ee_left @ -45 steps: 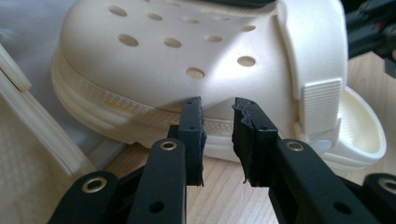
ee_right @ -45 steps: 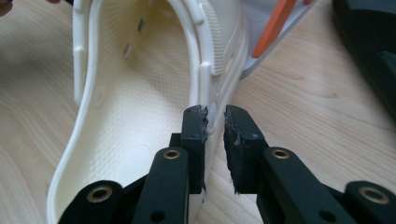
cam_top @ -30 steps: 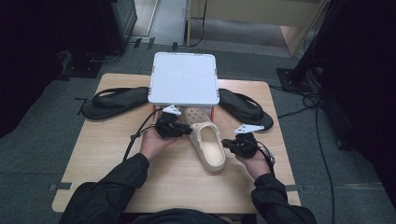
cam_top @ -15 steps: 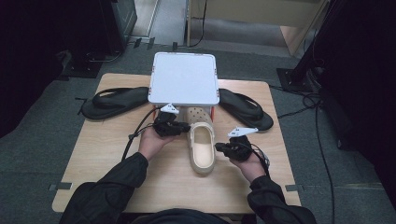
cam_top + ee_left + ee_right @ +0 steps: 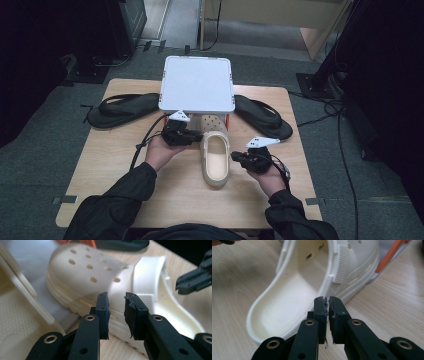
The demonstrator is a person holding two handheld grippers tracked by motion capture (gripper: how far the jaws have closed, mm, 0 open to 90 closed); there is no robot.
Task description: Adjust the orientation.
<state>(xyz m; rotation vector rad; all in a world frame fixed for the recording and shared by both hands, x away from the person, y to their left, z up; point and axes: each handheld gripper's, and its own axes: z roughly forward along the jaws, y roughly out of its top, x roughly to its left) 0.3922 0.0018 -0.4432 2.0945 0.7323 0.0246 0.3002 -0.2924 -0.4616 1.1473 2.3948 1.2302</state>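
Both grippers flank the cream clog [image 5: 215, 156] on the desk: left gripper [image 5: 194, 136] jaws slightly parted after just opening, nothing between them; right gripper [image 5: 235, 157] jaws closed, empty. Next, nudge its toe under the white rack [image 5: 197, 82].

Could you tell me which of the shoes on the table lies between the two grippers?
The cream clog, with holes in its toe. It lies mid-table between the left gripper and right gripper; the two black flip-flops lie farther back, at the sides.

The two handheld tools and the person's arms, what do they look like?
Both are black. The left tool and right tool each carry a pale three-cornered plate on top and trail a black cable. Up close, each has two black jaws with brass-coloured rivets and worn, ragged dark pads. The person wears dark long sleeves, and the hands are bare.
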